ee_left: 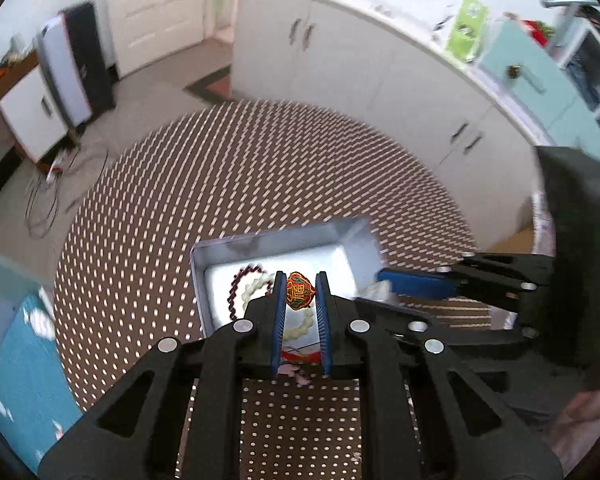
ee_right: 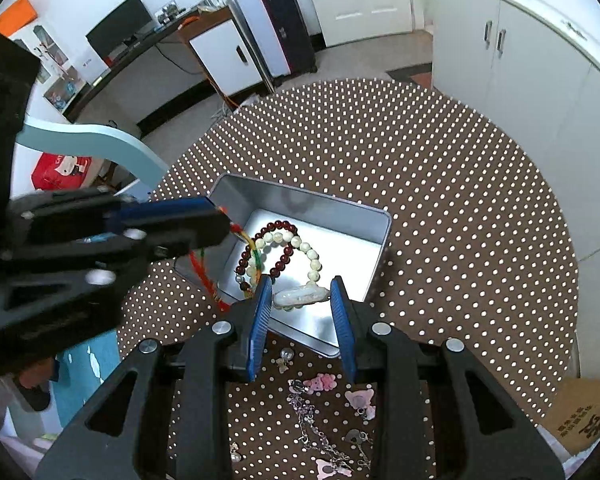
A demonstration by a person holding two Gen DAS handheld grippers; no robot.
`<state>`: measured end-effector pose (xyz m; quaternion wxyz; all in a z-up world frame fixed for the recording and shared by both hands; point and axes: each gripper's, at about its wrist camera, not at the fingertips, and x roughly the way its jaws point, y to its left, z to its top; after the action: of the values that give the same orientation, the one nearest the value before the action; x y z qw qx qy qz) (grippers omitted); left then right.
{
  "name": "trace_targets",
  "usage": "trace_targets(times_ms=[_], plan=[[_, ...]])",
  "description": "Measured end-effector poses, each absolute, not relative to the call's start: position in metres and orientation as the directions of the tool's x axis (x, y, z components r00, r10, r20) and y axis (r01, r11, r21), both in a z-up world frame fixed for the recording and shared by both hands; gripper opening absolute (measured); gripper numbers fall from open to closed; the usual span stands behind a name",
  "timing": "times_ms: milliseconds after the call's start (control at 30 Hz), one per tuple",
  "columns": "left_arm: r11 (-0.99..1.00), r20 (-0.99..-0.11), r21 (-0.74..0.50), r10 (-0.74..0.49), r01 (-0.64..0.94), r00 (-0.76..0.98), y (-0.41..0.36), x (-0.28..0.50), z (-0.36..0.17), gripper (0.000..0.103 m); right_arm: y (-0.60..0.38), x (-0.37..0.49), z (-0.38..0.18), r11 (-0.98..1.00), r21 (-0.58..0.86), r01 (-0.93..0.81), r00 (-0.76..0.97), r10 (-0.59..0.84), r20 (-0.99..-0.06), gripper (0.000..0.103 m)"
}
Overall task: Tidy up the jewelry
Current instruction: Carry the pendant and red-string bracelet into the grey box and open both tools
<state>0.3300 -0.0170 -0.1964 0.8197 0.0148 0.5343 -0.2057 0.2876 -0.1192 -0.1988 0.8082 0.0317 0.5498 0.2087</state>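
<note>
Putting the red stitched charm on its red-and-green cord (ee_left: 298, 291) into the shiny metal tin (ee_right: 300, 200) with the bead bracelets (ee_right: 278, 248), left gripper (ee_left: 300, 296) pinching it, right gripper (ee_right: 302, 304) spread empty; next, letting go inside.

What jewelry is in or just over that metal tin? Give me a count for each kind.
Dark red bead bracelet: 1
Pale bead bracelet: 1
Pale pendant: 1
Red embroidered charm on cord, held by the left tool: 1
Total: 4
</note>
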Motion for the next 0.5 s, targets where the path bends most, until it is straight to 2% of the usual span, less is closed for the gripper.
trace_targets(times_ms=[167,267,367,500], plan=[[0.934,-0.909,-0.197,-0.288,0.299,0.302,-0.010,0.337,-0.219,0.016,-0.111,0.294,-0.208,0.910,0.268,-0.317,0.270,0.357,-0.894,0.029],[0.943,-0.915,-0.190,-0.272,0.275,0.299,-0.004,0.339,-0.223,0.023,-0.108,0.297,-0.213,0.909,0.267,-0.321,0.252,0.354,-0.901,0.029],[0.949,-0.914,-0.195,-0.267,0.248,0.306,0.004,0.342,-0.224,0.038,-0.103,0.302,-0.220,0.915,0.245,-0.321,0.233,0.327,-0.916,0.029],[0.949,-0.906,-0.206,-0.278,0.240,0.319,0.012,0.343,-0.217,0.038,-0.094,0.306,-0.225,0.915,0.229,-0.333,0.209,0.308,-0.928,0.029]])
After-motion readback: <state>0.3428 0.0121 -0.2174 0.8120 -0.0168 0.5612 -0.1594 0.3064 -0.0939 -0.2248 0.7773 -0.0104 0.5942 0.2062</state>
